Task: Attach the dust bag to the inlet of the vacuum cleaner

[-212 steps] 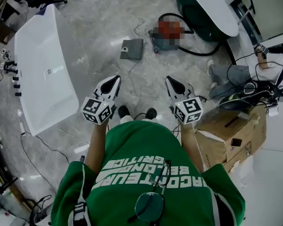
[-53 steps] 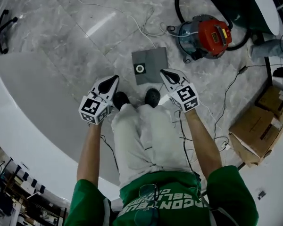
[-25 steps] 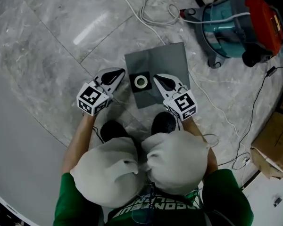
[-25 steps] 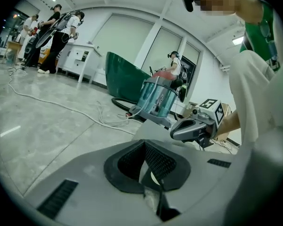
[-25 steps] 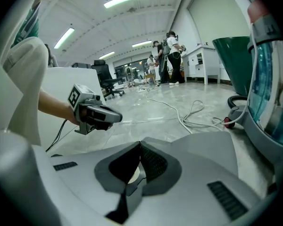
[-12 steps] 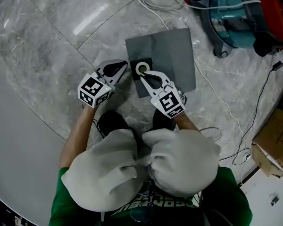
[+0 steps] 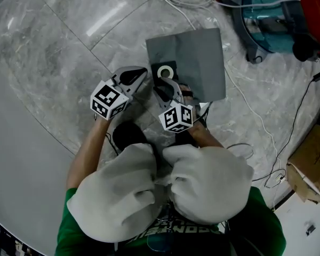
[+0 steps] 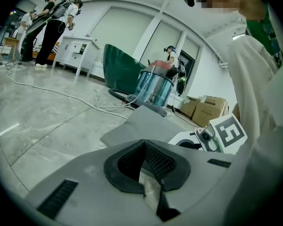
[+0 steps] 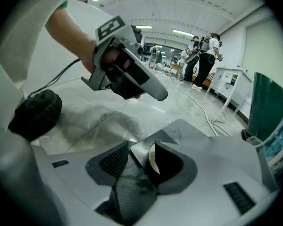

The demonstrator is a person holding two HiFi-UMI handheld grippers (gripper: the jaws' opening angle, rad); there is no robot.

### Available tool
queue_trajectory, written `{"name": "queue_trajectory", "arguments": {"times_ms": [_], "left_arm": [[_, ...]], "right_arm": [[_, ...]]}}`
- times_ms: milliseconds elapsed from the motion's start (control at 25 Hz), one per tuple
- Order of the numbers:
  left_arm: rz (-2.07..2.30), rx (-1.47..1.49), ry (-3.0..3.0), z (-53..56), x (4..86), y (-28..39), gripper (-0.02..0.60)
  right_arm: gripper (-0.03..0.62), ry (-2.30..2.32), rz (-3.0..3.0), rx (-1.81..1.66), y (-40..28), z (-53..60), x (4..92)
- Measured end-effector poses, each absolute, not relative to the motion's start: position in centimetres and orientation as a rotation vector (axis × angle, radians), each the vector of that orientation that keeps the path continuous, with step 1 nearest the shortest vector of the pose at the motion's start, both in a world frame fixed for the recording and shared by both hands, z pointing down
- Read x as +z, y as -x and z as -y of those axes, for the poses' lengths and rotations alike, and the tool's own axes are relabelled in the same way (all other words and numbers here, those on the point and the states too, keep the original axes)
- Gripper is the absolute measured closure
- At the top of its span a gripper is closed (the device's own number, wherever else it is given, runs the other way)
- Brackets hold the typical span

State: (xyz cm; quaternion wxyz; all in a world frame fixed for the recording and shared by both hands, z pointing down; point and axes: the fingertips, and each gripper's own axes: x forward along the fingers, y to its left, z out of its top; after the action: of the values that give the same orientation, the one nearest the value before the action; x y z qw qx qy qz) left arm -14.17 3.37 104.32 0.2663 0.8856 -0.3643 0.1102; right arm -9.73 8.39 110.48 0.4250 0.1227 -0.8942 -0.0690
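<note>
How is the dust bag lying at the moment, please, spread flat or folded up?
Spread flat: the dust bag lies unfolded on the floor, its collar ring facing up.

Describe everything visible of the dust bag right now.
The dust bag is a flat grey rectangle, fabric-like, lying on the marble floor near the vacuum cleaner. At its near edge sits a black collar with a white ring. The right gripper has just opened its jaws, which straddle the collar without pressing.
</note>
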Motion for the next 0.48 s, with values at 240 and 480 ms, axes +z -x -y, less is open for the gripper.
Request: {"name": "queue_trajectory", "arguments": {"times_ms": [240, 480], "left_arm": [[0.946, 0.313, -2.400, -3.8, 105.0, 13.4, 0.577], [0.907, 0.365, -2.416, -4.2, 105.5, 12.2, 0.577]], "right_arm": [[0.431, -0.365, 2.182, -0.234, 9.5, -7.8, 111.2], [0.441, -0.497, 2.212, -0.183, 8.1, -6.5, 109.5]]}}
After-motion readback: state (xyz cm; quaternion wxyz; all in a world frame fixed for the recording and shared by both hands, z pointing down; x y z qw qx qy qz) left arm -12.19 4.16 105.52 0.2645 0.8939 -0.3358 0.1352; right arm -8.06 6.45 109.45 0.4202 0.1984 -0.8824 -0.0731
